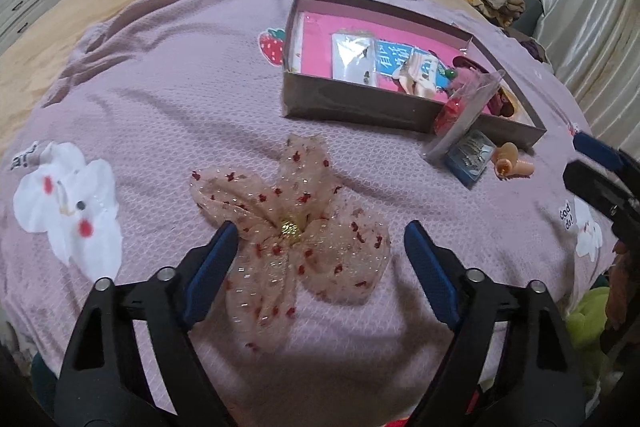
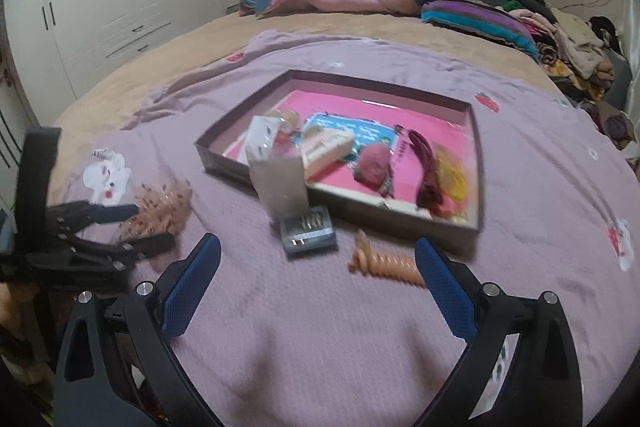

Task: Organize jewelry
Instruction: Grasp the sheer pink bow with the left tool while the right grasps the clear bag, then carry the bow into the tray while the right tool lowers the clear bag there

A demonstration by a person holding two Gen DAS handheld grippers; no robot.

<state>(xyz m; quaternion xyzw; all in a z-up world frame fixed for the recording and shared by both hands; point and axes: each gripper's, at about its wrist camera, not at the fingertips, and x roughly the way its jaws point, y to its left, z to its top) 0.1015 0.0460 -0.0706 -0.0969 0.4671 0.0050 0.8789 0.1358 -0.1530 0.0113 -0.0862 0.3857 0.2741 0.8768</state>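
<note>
Bow (image 1: 292,239) framed by wide-open left gripper (image 1: 320,239), not yet gripped; closing required, then transfer to box (image 1: 400,107). Right gripper (image 2: 316,251) open, empty.

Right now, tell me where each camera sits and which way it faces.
Left wrist: on the left tool, low over the lilac blanket, facing the sheer bow; its own open fingers show, the right tool at the edge.
Right wrist: on the right tool, facing the headboard over the open box; its own open fingers show, the left tool too.
Shared: bow, box, blue case, peach spiral hair tie.
</note>
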